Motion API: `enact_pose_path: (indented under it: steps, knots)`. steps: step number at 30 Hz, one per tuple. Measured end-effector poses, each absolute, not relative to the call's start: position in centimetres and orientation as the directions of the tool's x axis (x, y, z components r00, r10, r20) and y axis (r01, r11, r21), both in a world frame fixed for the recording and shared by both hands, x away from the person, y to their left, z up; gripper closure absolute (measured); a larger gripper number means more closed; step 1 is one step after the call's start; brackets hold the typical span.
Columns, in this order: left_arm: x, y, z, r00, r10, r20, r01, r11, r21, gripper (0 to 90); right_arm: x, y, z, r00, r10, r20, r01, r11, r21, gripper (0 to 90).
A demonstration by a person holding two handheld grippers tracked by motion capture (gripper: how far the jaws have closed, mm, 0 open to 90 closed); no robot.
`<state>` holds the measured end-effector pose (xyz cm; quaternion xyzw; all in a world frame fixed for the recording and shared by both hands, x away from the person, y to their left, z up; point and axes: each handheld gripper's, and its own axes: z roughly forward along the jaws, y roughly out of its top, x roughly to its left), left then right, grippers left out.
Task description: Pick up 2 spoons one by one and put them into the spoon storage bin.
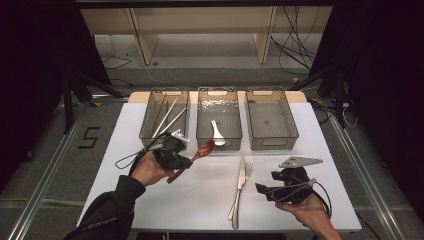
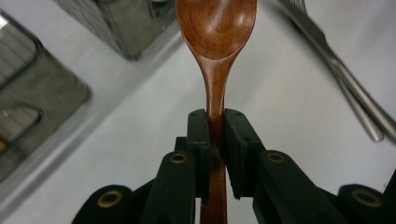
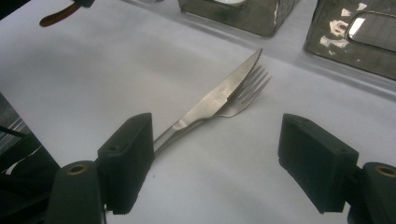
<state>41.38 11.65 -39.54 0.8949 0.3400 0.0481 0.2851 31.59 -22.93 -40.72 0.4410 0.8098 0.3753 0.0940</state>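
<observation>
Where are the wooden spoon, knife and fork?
wooden spoon (image 2: 215, 28), left gripper view, on the bowl.
knife (image 3: 219, 95), right gripper view, on the blade.
fork (image 3: 254, 81), right gripper view, on the tines.

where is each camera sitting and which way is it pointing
High view: above the person's side, facing forward and down on the table and three bins; both forearms, left gripper, right gripper.
Left gripper view: on the left gripper, looking along its jaws clamped on the wooden spoon.
Right gripper view: on the right gripper, jaws apart, facing the knife and fork.
All three share the knife and fork.
</observation>
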Motion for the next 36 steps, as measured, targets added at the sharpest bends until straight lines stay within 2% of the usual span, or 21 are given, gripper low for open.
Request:
enact_pose_path:
  steps: [19,28,36]
  knots:
    - [48.0,8.8,-35.4,0.721,0.688,-0.079,0.579,-0.536,0.615,80.4,31.5,-22.7,-40.8,-0.601,0.778,0.185,0.641,0.331,0.692,27.7]
    - [50.1,7.6,-34.8,0.699,0.707,-0.103,0.595,-0.496,0.632,80.4,31.5,-22.7,-40.8,-0.606,0.774,0.186,0.639,0.334,0.693,27.6]
    - [51.2,6.1,-34.9,0.704,0.706,-0.079,0.588,-0.517,0.622,80.4,31.5,-22.7,-40.7,-0.607,0.772,0.187,0.638,0.334,0.694,27.6]
